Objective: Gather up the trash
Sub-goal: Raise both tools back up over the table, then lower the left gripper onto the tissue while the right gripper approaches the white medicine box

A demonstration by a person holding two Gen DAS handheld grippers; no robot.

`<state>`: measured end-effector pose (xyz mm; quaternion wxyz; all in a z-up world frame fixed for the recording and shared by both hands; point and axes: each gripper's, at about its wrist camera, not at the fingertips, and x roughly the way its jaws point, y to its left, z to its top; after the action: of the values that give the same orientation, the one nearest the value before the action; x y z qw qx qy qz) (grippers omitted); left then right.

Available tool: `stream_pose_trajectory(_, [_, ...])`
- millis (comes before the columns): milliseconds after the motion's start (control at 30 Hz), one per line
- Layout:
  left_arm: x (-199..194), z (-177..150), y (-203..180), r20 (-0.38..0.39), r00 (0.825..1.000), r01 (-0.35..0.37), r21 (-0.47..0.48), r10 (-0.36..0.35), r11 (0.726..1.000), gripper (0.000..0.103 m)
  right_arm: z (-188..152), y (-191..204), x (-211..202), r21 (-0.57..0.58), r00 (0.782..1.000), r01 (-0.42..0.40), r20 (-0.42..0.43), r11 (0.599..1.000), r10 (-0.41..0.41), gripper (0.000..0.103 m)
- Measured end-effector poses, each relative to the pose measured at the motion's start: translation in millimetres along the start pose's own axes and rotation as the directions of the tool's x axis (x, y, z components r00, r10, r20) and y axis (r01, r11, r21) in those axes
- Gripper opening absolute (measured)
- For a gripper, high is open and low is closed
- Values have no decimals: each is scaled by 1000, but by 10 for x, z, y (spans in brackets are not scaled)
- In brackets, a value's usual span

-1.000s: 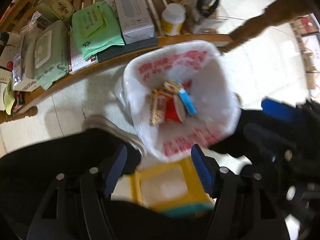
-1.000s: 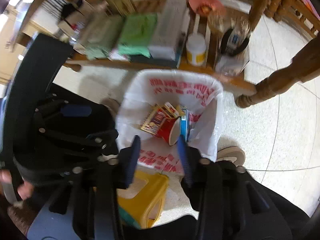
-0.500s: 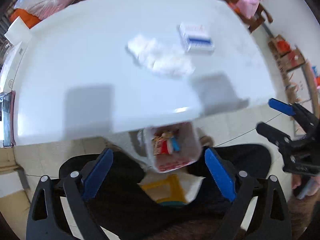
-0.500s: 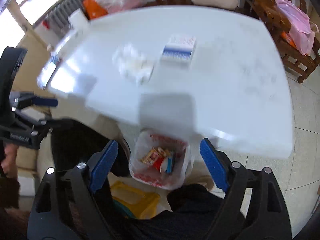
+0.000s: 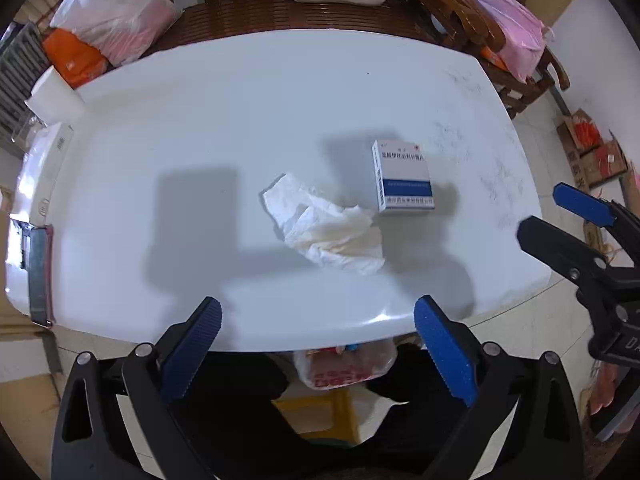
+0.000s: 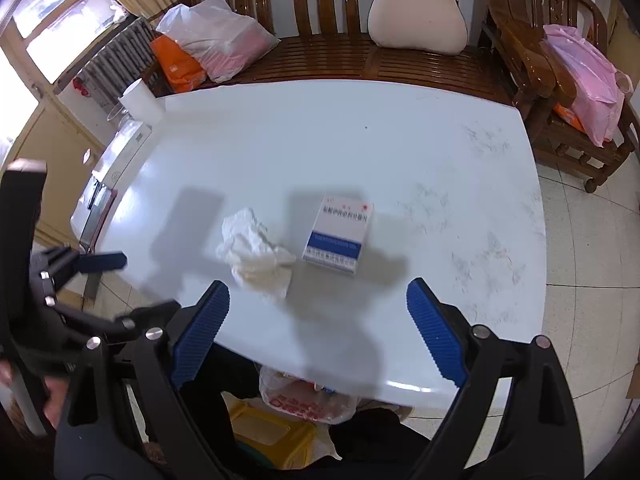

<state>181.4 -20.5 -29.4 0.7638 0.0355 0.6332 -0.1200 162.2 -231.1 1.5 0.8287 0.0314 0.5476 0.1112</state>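
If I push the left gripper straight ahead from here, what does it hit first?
Most likely the crumpled tissue: it lies on the white table almost dead centre between the open left gripper fingers. Depth is unclear; aimed lower, it meets the table's near edge first.

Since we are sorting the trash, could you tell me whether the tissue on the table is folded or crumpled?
Crumpled: the tissue lies in a wrinkled, bunched heap beside the medicine box.
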Motion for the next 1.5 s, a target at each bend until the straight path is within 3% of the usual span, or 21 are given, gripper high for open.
stream_pose_trajectory(233, [192, 112, 45, 27, 1000, 8, -87, -6, 996, 94, 250, -90, 377, 32, 998, 5, -60, 999, -3, 88])
stream_pose_trajectory(433, [577, 187, 31, -21, 1000, 17, -133, -20, 991, 95, 366, -191, 730, 67, 993, 24, -119, 998, -16, 88])
stream_pose_trajectory(800, [965, 349, 115, -23, 1000, -20, -218, 15, 976, 95, 398, -274, 1306, 88, 971, 30, -241, 996, -8, 88])
stream_pose_trajectory(1067, [1292, 377, 223, -80, 997, -36, -275, 14, 961, 95, 457, -293, 1596, 104, 960, 29, -280, 994, 1, 88])
stream_pose_trajectory(1367, [1348, 433, 276, -79, 996, -56, -285, 35, 957, 95, 460, -247, 1732, 63, 956, 93, -284, 994, -72, 90])
stream_pose_trajectory(1500, [1336, 436, 294, -71, 997, -61, -287, 43, 956, 95, 413, -162, 1719, 21, 956, 146, -261, 989, -136, 80])
